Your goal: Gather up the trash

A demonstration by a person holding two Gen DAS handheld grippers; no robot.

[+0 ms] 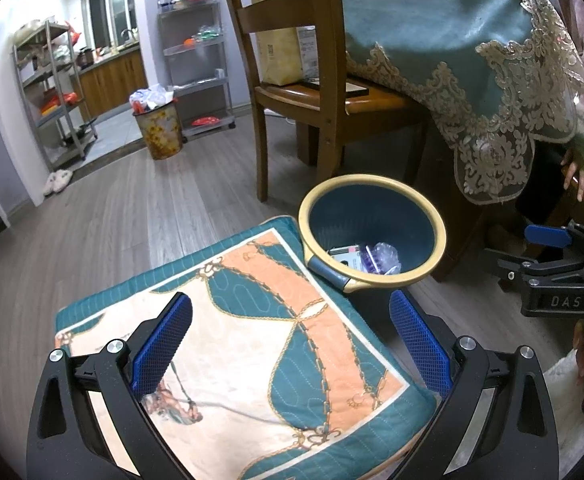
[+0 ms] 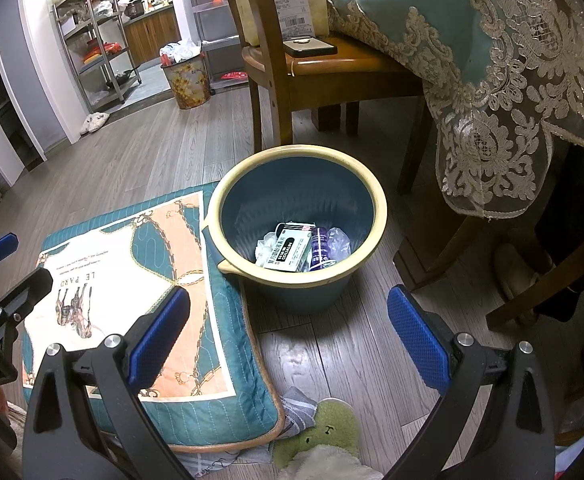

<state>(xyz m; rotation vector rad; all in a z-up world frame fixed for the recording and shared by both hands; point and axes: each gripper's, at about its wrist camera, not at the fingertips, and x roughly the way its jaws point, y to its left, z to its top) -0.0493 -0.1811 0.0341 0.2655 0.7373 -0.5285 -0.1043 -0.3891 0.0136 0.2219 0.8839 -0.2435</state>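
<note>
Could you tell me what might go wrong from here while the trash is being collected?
1. The blue bin with the cream rim stands tight against the teal and orange patterned cushion; nudging the cushion might tip it.
2. The lace-edged teal tablecloth hangs close beside the bin; the open right gripper could snag it.
3. The open left gripper hovers over the cushion, near the bin's rim.

This is a lived-in home, a dining area opening onto a kitchen: a wooden chair [image 1: 312, 92] stands at a table under a lace-edged tablecloth [image 1: 472, 40], slippers [image 1: 57, 181] lie on the wood-plank floor [image 1: 131, 208], and metal shelving [image 1: 47, 88] flanks kitchen cabinets [image 1: 111, 78].
</note>
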